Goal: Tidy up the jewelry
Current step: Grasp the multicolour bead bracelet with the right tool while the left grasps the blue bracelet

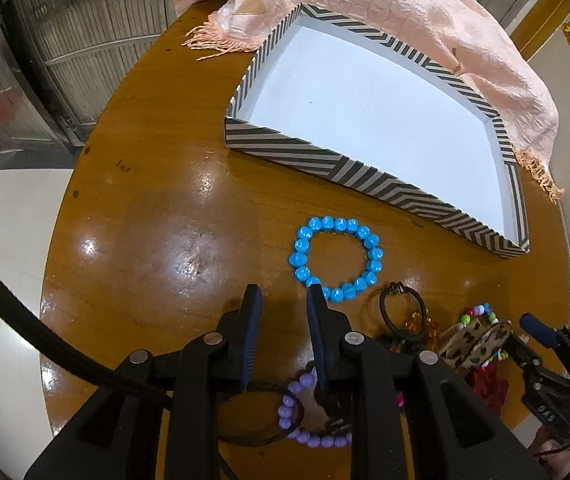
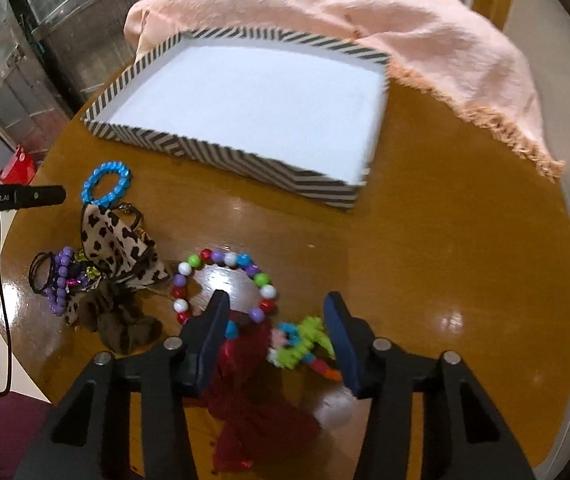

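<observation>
Left wrist view: my left gripper [image 1: 281, 294] is released over the wooden table [image 1: 157, 200]; blue bead bracelet [image 1: 337, 260] lies just ahead, touching its right fingertip.
Striped tray [image 1: 325, 160]: farther ahead, white inside.
Right wrist view: my right gripper [image 2: 279, 304] is unclenched, straddling dark red cloth [image 2: 245, 360] and green bead trinket [image 2: 305, 340]; multicoloured bead bracelet [image 2: 225, 284] just ahead.

Each tool has a black frame of angled struts joined by round silver pins, ending in two flat dark-blue fingers: the left tool [image 1: 281, 294], the right tool [image 2: 275, 300]. A black cable [image 1: 25, 320] curves past the left one.
</observation>
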